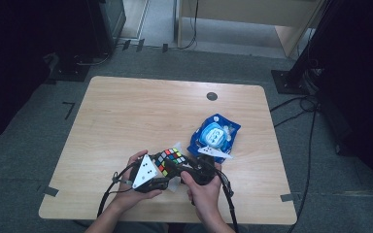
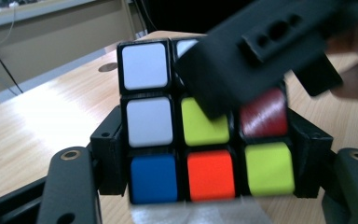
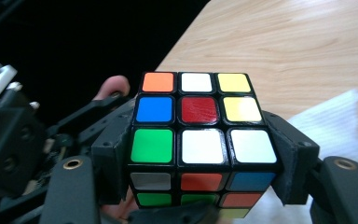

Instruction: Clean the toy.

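I hold both forearms in from the near edge of the worktop [image 1: 126,111], hands drawn close together over its near middle. My left hand [image 1: 133,187] wraps the left hand-held gripper [image 2: 200,168] with its grey three-cornered plate [image 1: 144,171] tilted up toward me. My right hand [image 1: 205,189] grips the right hand-held gripper [image 3: 200,158] from just beside it, angled in toward the left one.

Between them sits the puzzle cube [image 1: 169,160], lifted just above the worktop. In the left gripper view its pads press on the two sides of the cube's lowest row, so the left hand-held gripper is pinching the cube. In the right gripper view its pads likewise clamp the cube's sides, so the right hand-held gripper is pinching it as well. The cube is scrambled: white, yellow, red, blue, orange and green stickers mix on each face.

A blue packet [image 1: 214,137] lies on the worktop just beyond my right hand, toward the far right; any print on it is too small to read. A pale sheet [image 3: 326,121] lies flat under the cube.
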A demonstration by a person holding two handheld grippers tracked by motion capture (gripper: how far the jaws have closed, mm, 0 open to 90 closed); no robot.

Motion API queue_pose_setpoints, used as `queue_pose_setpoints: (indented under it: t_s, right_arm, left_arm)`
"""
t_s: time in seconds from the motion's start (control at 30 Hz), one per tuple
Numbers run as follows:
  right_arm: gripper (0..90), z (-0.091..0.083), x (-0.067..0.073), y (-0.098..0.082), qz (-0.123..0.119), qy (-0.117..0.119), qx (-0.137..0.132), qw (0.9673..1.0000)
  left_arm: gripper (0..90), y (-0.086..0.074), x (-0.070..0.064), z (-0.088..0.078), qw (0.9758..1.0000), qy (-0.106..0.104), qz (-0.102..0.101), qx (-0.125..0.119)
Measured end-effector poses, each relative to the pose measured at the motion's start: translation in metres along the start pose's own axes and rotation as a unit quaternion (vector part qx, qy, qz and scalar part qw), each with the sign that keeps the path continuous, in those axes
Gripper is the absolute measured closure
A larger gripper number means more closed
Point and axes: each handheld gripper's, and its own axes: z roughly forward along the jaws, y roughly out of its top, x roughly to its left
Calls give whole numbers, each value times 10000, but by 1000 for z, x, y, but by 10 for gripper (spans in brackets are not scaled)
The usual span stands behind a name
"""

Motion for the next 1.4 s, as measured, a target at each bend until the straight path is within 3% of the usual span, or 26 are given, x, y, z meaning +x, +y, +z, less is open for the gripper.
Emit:
queue_pose_setpoints:
  t_s: [0.1, 0.23, 0.4, 0.57, 0.83, 1.4]
  right_arm:
    - [346, -6, -4, 8, -65, -106, 91, 9999]
    - [345, -15, -9, 20, -26, -74, 159, 9998]
    - [345, -19, -10, 28, -56, 39, 504, 9987]
    - [345, -15, -8, 27, -128, 107, 740, 9971]
    - [344, -14, -9, 27, -161, 40, 891, 9959]
    - [343, -2, -8, 21, -251, 97, 1348, 9905]
  left_arm:
    - [263, -1, 1, 0, 9997, -148, 140, 127]
    - [246, -5, 1, 1, 9987, -54, 382, 318]
    - [245, -5, 3, 0, 9986, 89, 428, 286]
    - [232, -5, 1, 0, 9976, 130, 602, 319]
    - [208, -2, -4, 1, 9961, 135, 791, 369]
    - [113, 0, -16, 6, 9945, -71, 967, 408]
